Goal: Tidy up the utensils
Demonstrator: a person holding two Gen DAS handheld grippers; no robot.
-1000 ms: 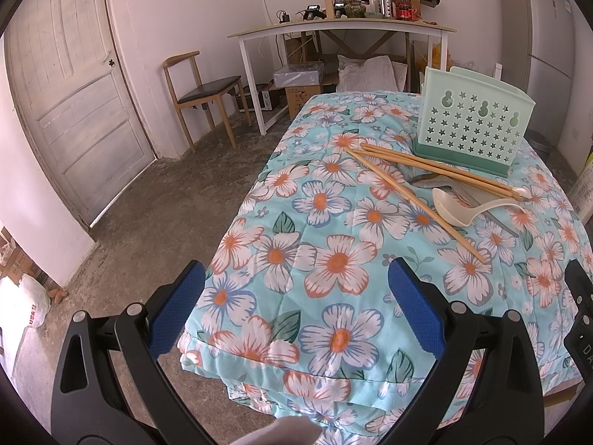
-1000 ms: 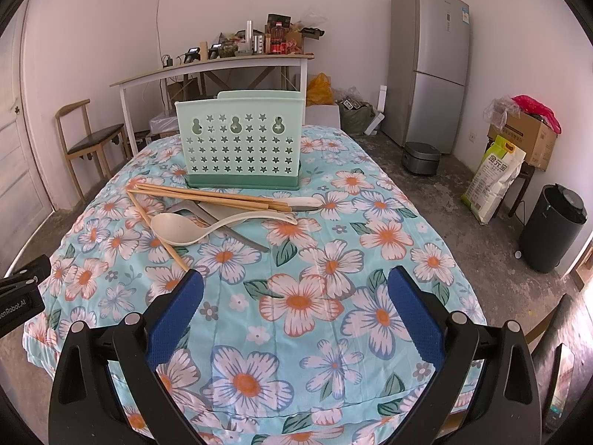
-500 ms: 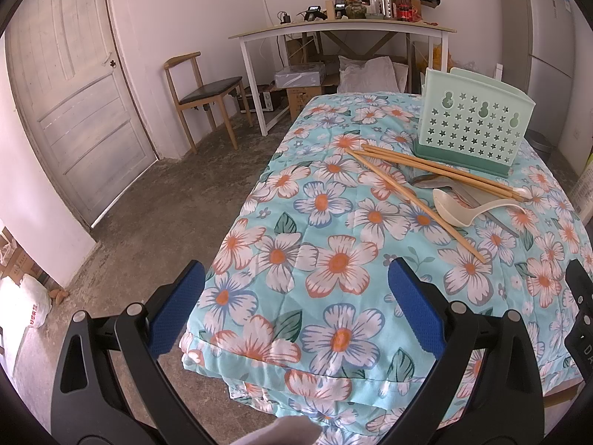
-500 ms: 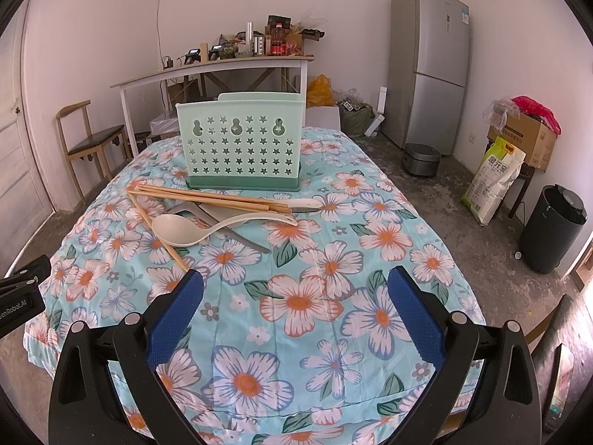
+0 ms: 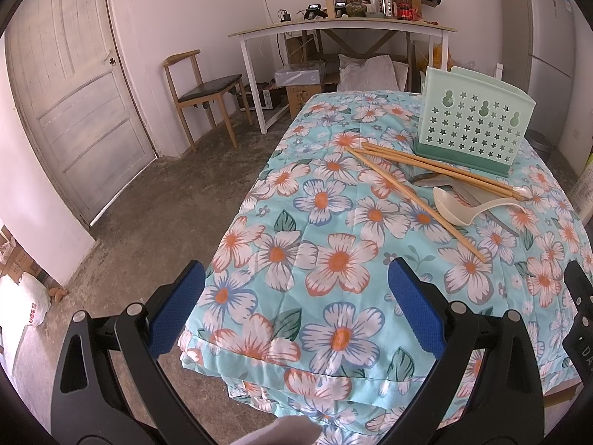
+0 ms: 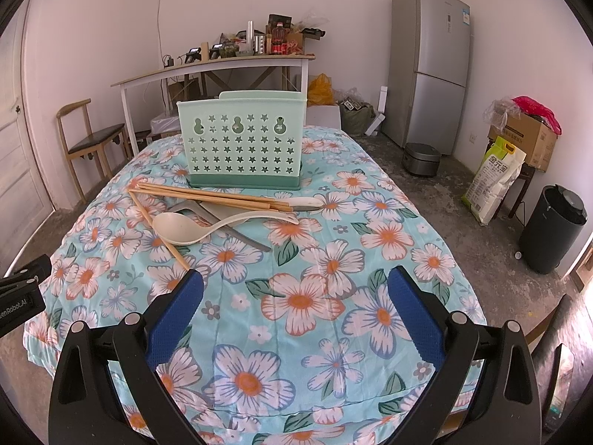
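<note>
- Left wrist view: the left gripper (image 5: 294,309) hangs over the near left corner of the tabletop (image 5: 333,259), which is covered with a floral cloth; its jaws stand wide apart with nothing between them.
- Nothing looks sorted yet, by my judgement: every utensil lies loose on the cloth and both grippers are well apart from the pile.
- Leftmost in the pile, a single chopstick (image 6: 157,230) runs diagonally toward the near edge; the other chopsticks (image 6: 215,196) lie in a bundle just in front of the holder.
- A cream ladle-like spoon (image 6: 178,228) rests across metal cutlery (image 6: 241,235), and a second pale spoon (image 6: 305,202) peeks out under the bundle's right end. How many metal pieces there are, I cannot tell.
- The green utensil holder (image 6: 241,144) stands upright behind the pile. No handles rise above its rim, so it appears empty, though its inside is hidden.
- Right wrist view: the right gripper (image 6: 294,309) is likewise spread wide and carries nothing.
- All pieces remain to be lifted into the holder.
</note>
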